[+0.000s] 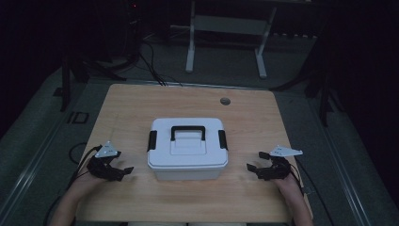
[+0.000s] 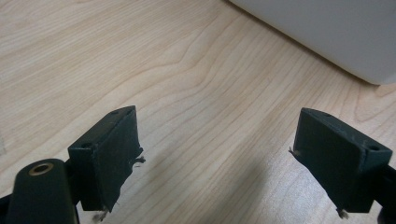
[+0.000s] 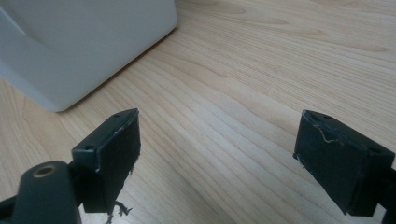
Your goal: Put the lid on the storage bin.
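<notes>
**Both hands staged either side of the box, nothing held**

Nearest me, the fingers of the left gripper stand wide apart over bare bench, empty, and the fingers of the right gripper are spread just as wide, also empty. Between the two sets of fingers, a little ahead of them, sits the white storage box: its near corner shows just beyond and to the right of my left fingers, and just beyond and to the left of my right ones. No contact yet on either side.

I judge the step in hand to be closing in on the box to open it. To do that well I would bring both sets of fingers in level and together, each onto its own side latch, left and right, so the box does not slide across the bench. The black top handle lies beyond both, midway between the fingers.

Count: one box, one lid handle, two latches, two grippers. Farther off, one round grommet in the bench, well past the box.
</notes>
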Available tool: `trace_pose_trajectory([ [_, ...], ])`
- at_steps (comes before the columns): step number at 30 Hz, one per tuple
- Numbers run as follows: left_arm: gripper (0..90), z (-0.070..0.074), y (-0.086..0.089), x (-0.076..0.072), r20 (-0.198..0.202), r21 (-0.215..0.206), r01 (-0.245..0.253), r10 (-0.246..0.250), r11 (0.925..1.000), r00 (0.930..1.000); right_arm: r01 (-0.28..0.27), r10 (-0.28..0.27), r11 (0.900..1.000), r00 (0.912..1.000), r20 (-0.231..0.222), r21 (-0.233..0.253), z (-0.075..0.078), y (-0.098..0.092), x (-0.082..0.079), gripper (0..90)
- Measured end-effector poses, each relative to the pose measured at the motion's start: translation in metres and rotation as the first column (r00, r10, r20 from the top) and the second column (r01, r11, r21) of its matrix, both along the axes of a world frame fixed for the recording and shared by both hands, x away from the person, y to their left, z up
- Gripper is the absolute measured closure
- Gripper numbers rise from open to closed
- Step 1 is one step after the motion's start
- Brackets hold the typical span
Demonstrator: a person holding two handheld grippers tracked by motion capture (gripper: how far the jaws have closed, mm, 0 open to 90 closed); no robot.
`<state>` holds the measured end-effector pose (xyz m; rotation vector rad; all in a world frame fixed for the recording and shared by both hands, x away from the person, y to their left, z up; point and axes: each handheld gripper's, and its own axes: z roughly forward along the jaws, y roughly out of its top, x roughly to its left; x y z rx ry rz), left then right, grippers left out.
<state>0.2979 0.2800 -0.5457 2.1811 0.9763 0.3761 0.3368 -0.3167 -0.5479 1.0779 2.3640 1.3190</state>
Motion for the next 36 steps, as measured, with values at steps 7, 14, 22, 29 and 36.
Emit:
trace_pose_trajectory([
  [7,14.3,-0.004,0.0,-0.004,0.058,-0.033,-0.076,0.078,0.9965,0.9953,0.038,-0.038,0.999,0.9992,0.016,-0.002,-0.001,-0.001,-0.002,14.2],
  [14,14.3,-0.007,0.003,-0.008,0.105,-0.058,-0.166,0.172,0.9844,0.9795,0.059,-0.059,0.998,0.9981,0.019,-0.003,-0.002,-0.003,-0.002,14.2],
  [22,14.3,-0.011,0.0,-0.012,0.146,-0.054,-0.237,0.243,0.97,0.959,0.067,-0.067,0.998,0.9977,0.013,-0.001,-0.003,-0.003,-0.002,14.2],
  [29,14.3,-0.014,0.002,-0.014,0.159,-0.057,-0.268,0.274,0.9618,0.9486,0.068,-0.068,0.998,0.9977,0.009,-0.003,-0.005,-0.003,-0.002,14.2],
  [36,14.3,-0.015,0.0,-0.014,0.157,-0.045,-0.255,0.259,0.966,0.9531,0.069,-0.069,0.998,0.9976,0.005,-0.002,-0.006,-0.004,-0.001,14.2],
])
